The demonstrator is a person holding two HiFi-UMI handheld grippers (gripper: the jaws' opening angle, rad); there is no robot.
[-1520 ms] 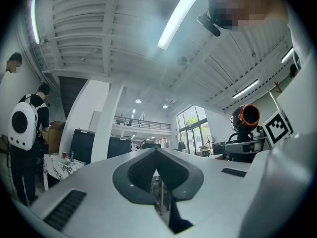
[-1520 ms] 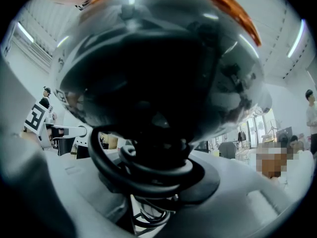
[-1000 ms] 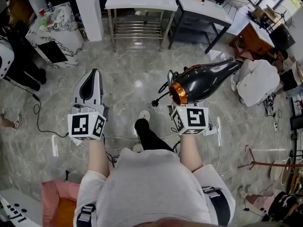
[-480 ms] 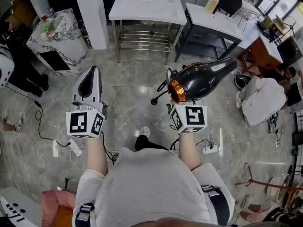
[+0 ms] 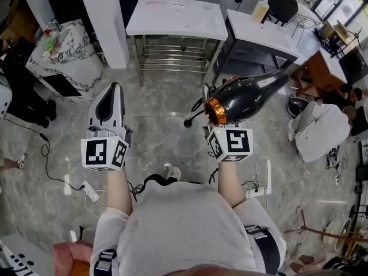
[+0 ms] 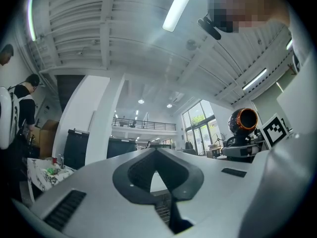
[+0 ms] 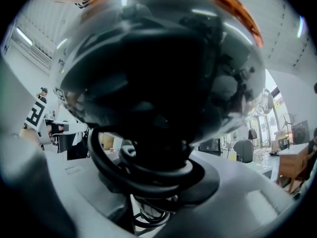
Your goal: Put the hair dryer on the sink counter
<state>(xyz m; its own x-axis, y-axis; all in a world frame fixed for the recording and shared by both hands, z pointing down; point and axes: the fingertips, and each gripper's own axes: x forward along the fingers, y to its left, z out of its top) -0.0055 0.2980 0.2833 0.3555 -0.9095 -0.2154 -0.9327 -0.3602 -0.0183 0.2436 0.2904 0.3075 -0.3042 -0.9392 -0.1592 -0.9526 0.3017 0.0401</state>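
In the head view my right gripper (image 5: 221, 118) is shut on a glossy black hair dryer (image 5: 248, 93) with an orange ring at its rear, nozzle pointing up and right. Its coiled cord (image 5: 197, 105) hangs to the left. The right gripper view is filled by the hair dryer (image 7: 158, 73), its cord (image 7: 148, 168) looped at the jaws. My left gripper (image 5: 114, 88) is shut and holds nothing; its jaws meet in the left gripper view (image 6: 159, 180). The white sink counter (image 5: 175, 17) stands ahead on a metal rack.
A second white table (image 5: 261, 32) with a bottle (image 5: 260, 9) stands right of the sink counter. A white pillar (image 5: 106, 22) and a marble-patterned cabinet (image 5: 63, 50) are at left. Cables and a power strip (image 5: 89, 190) lie on the floor. A draped chair (image 5: 321, 132) is at right.
The whole view has moved forward: the sink counter and neighbouring table sit lower and nearer in the head view. Both grippers keep their pose, the hair dryer still held.
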